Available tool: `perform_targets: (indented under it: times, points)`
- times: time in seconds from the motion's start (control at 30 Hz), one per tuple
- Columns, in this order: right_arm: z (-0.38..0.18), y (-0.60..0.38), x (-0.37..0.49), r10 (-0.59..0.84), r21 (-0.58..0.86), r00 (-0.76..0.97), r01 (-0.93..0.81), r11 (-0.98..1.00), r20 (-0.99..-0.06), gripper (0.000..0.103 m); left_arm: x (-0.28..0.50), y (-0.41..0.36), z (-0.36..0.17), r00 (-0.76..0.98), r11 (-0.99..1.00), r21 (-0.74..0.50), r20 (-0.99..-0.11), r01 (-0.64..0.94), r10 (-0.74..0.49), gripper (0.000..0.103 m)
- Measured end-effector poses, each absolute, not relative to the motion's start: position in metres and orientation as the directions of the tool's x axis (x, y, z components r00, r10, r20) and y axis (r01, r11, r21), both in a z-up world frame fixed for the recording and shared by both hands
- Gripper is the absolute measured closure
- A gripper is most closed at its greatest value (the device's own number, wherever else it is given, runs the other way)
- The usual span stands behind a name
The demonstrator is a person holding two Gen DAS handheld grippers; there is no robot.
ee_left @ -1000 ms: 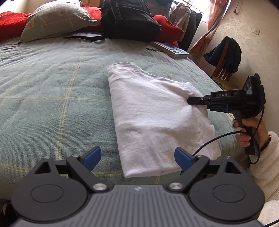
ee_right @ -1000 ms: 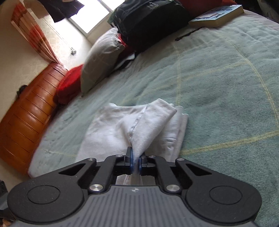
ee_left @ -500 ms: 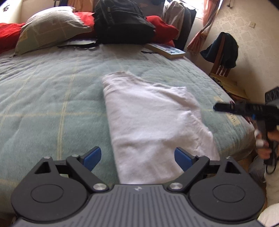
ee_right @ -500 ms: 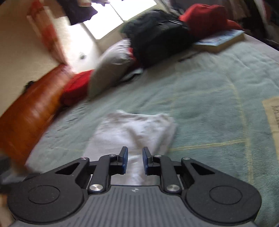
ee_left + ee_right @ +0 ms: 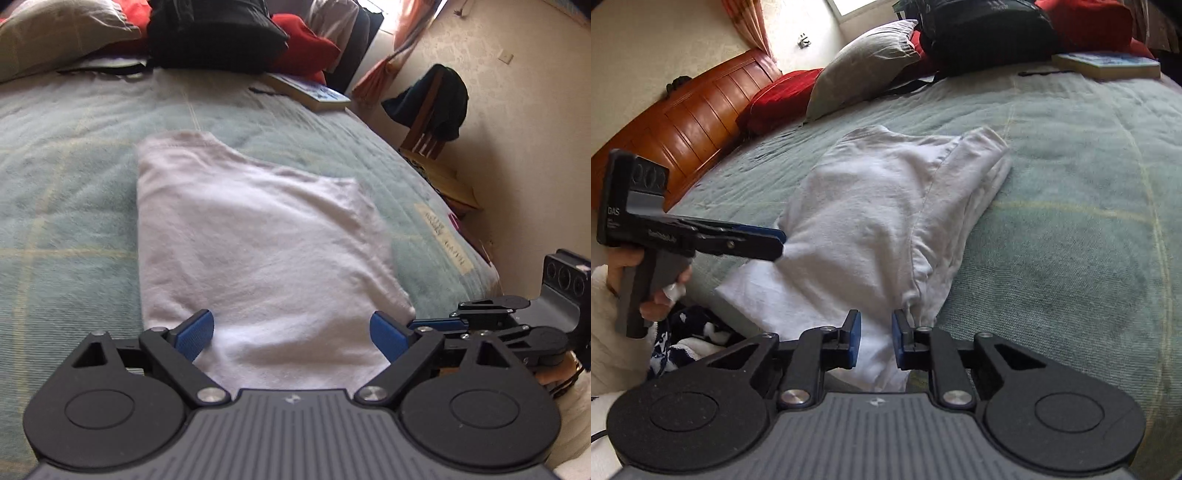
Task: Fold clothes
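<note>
Already folded into a long panel, the white garment (image 5: 258,251) lies flat on the green bedspread (image 5: 66,192), stretching away straight ahead of both grippers, its near end running under their fingertips. In the right wrist view a sleeve is tucked over along the cloth's right side, with a seam running down toward that gripper.

At the near end the left gripper (image 5: 291,332) hovers with its blue pads spread wide, nothing between them but the cloth lying below. Just beside it, the right gripper (image 5: 875,343) has its jaws a narrow gap apart; they have just been parting, and the pads do not press on the fabric, so it holds nothing. The person's hand (image 5: 661,291) shows on the left gripper's handle.

Judging from this, the lengthwise fold is done and the step in hand is taking up the near hem for a crosswise fold. That would call for each gripper to pinch one near corner, catching every layer, then carry the end evenly toward the far end.

Beyond the garment, at the far side of the bed, lie a book (image 5: 1108,64), a black backpack (image 5: 214,33) and a grey pillow (image 5: 860,62).
</note>
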State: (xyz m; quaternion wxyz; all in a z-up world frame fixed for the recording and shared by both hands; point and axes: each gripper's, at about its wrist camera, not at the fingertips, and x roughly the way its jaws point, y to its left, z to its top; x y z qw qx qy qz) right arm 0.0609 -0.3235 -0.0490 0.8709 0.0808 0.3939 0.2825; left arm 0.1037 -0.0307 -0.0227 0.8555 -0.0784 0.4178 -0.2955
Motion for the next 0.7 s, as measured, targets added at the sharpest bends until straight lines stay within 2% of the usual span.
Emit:
perform_targets:
  times: [0.07, 0.2, 0.3, 0.37, 0.43, 0.47, 0.6, 0.7]
  points:
    - [-0.036, -0.31, 0.061, 0.558, 0.323, 0.553, -0.469, 0.822, -0.618, 0.072, 0.098, -0.026, -0.004, 0.539, 0.843, -0.324, -0.657, 0.43, -0.527, 0.011]
    - [-0.02, -0.277, 0.084, 0.571, 0.248, 0.582, -0.541, 0.804, -0.579, 0.065, 0.092, -0.017, 0.013, 0.588, 0.884, -0.278, -0.667, 0.375, -0.459, 0.006]
    - [-0.029, -0.254, 0.107, 0.544, 0.196, 0.586, -0.552, 0.81, -0.6, 0.063, 0.085, -0.016, 0.005, 0.581, 0.898, -0.276, -0.688, 0.343, -0.434, 0.006]
    - [-0.045, -0.243, 0.116, 0.496, 0.151, 0.569, -0.544, 0.825, -0.656, 0.06, 0.082, -0.014, -0.004, 0.573, 0.909, -0.268, -0.709, 0.32, -0.411, 0.006]
    - [-0.056, -0.245, 0.112, 0.492, 0.143, 0.579, -0.543, 0.827, -0.65, 0.056, 0.079, -0.011, -0.013, 0.567, 0.922, -0.249, -0.731, 0.296, -0.379, 0.006]
    - [-0.055, -0.247, 0.109, 0.493, 0.145, 0.573, -0.545, 0.826, -0.655, 0.051, 0.079, -0.01, -0.015, 0.57, 0.93, -0.228, -0.74, 0.287, -0.357, 0.006]
    - [-0.034, -0.249, 0.103, 0.481, 0.102, 0.58, -0.564, 0.819, -0.657, 0.049, 0.076, -0.003, -0.015, 0.6, 0.95, -0.178, -0.741, 0.257, -0.301, 0.006]
    - [-0.012, -0.241, 0.121, 0.471, 0.049, 0.617, -0.574, 0.817, -0.631, 0.044, 0.07, 0.006, -0.011, 0.626, 0.955, -0.175, -0.724, 0.24, -0.29, 0.006]
